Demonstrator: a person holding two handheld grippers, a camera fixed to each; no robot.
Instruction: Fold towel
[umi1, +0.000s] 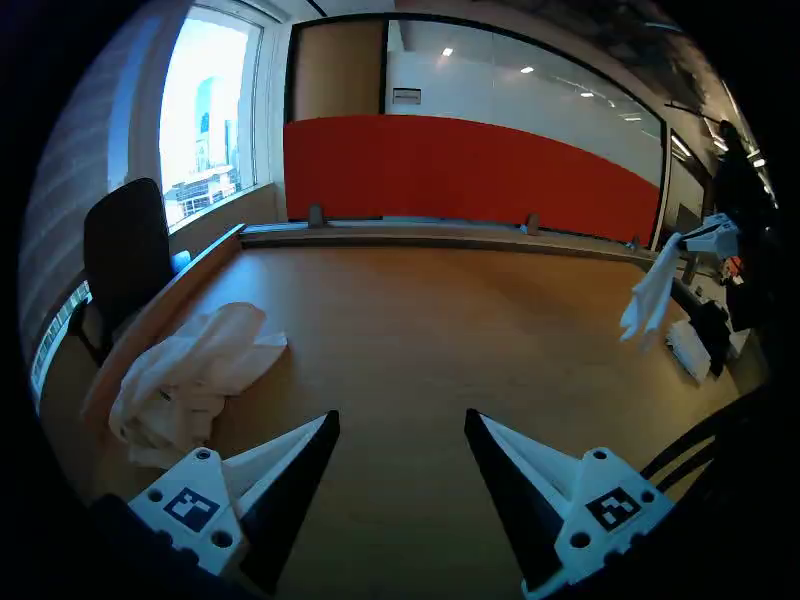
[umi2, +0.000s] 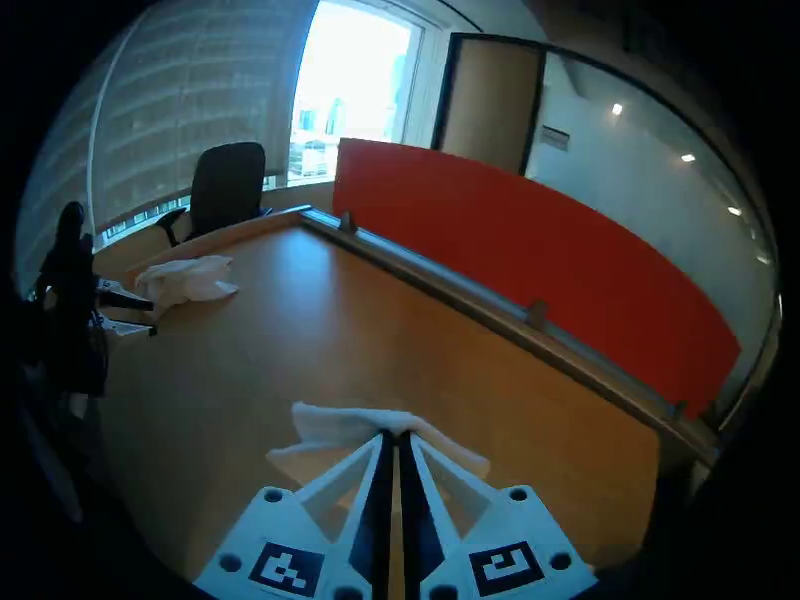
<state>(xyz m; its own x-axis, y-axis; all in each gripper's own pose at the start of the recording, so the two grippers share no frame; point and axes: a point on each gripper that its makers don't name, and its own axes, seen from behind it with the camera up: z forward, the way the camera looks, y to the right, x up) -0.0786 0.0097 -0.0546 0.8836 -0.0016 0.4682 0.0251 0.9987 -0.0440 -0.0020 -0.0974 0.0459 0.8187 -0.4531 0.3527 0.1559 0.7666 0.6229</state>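
A white towel (umi2: 345, 425) is pinched at its edge between the tips of my right gripper (umi2: 397, 438), which is shut on it. In the left gripper view the same towel (umi1: 648, 298) hangs limp in the air from that right gripper (umi1: 712, 236), above the right end of the wooden desk (umi1: 430, 310). My left gripper (umi1: 400, 428) is open low over the desk's near side, with nothing between its fingers. A crumpled pile of white towels (umi1: 195, 372) lies just left of it, and the pile (umi2: 185, 278) also appears far left in the right gripper view.
A red partition (umi1: 470, 170) runs along the desk's far edge. A black office chair (umi1: 125, 250) stands by the window behind the pile. A small folded white cloth (umi1: 690, 350) lies at the desk's right edge. The left gripper (umi2: 120, 298) and a dark sleeve (umi2: 65, 300) show far left.
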